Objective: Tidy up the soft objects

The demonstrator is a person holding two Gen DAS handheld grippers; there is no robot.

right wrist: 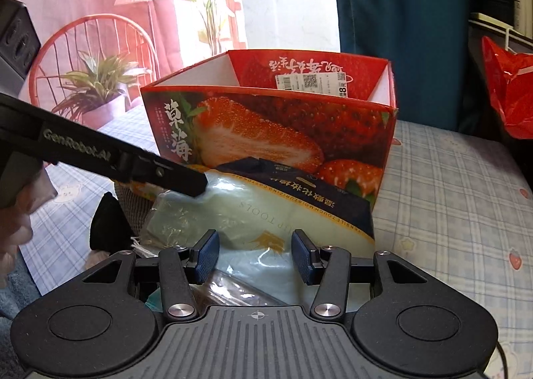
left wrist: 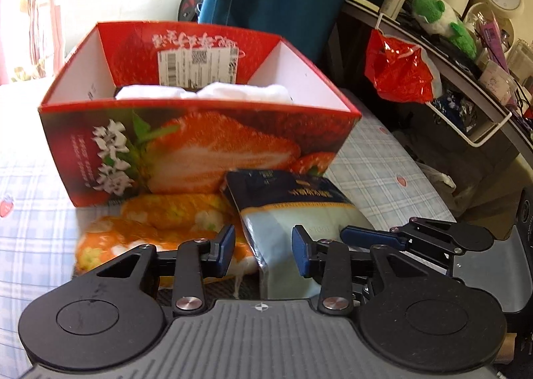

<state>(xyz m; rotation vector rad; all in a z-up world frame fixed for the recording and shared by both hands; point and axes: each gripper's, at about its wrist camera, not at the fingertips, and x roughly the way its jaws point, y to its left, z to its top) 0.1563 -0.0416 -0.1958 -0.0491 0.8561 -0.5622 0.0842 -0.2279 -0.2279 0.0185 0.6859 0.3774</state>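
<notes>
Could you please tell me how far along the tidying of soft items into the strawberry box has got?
Done: white folded cloth already lies inside the red strawberry-printed cardboard box. In hand: nothing yet; left gripper and right gripper hover open over the dark-topped plastic cotton-pad pack. Left: that pack and the orange flowered fabric beside it.

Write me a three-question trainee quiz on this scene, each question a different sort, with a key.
1. True or false: the strawberry box is empty.
2. What leans against the box's front? A) plastic pack B) green plush toy C) lamp
3. Fill in: beside the pack in the left wrist view lies an ______ floral cloth.

Key:
1. False; white fabric lies inside.
2. A
3. orange
</notes>
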